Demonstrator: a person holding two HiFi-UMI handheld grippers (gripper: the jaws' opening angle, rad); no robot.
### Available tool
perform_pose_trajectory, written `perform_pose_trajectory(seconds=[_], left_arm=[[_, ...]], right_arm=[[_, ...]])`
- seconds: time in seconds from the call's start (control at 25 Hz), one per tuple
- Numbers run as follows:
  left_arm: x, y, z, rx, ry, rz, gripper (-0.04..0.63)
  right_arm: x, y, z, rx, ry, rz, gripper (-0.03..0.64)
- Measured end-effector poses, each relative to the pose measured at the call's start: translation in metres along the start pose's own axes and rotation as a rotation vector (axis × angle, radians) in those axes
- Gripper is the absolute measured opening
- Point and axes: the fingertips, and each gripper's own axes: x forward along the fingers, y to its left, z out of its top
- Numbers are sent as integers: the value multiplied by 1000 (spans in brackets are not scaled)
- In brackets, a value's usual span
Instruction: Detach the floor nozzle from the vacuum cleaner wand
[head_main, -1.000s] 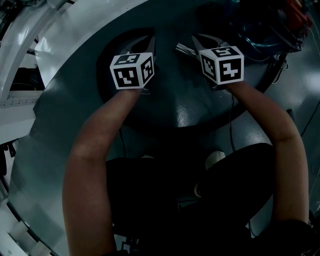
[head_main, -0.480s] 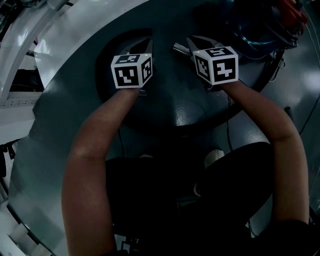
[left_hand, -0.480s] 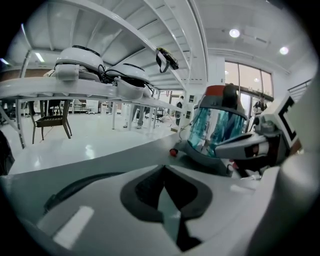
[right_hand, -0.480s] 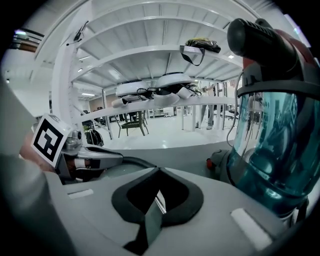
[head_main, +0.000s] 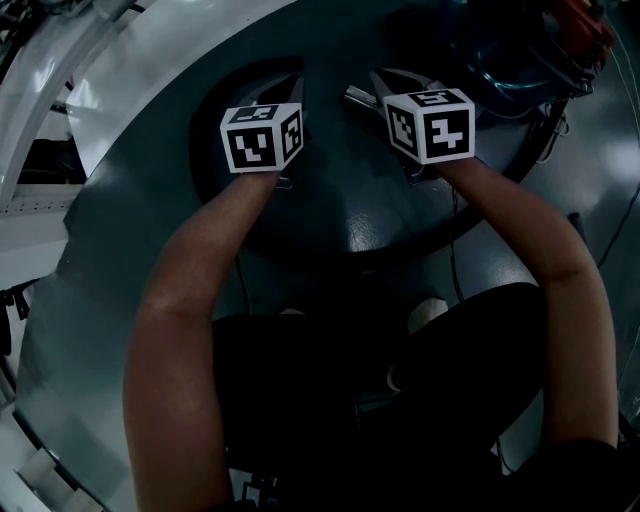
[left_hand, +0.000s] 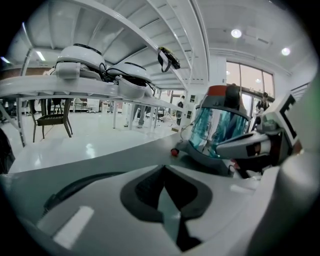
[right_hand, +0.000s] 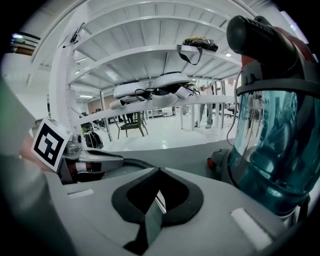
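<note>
Grey and dim, the round table (head_main: 120, 260) runs off the head view on every side, and in the gloom the floor nozzle and the wand cannot be made out. Only the vacuum cleaner (right_hand: 272, 145) body with its teal dust bin shows, at the table's far right edge, just right of the right gripper (right_hand: 159, 172) and farther right of the left gripper (left_hand: 163, 172). Both pairs of jaws are pressed together, gripping nothing.

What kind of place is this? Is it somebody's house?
Probably not a house. It looks like a big lab or workshop hall: a wide shiny white floor, long white racks holding headset-like gear, and ceiling lights.
</note>
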Motion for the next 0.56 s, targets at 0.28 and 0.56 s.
perform_pose_trajectory(seconds=[0.28, 0.56], left_arm=[[-1, 1, 4, -20, -8, 11, 9], [2, -4, 7, -18, -11, -1, 9]], right_arm=[[0, 2, 2, -18, -1, 9, -3], [3, 6, -1, -24, 12, 20, -3]])
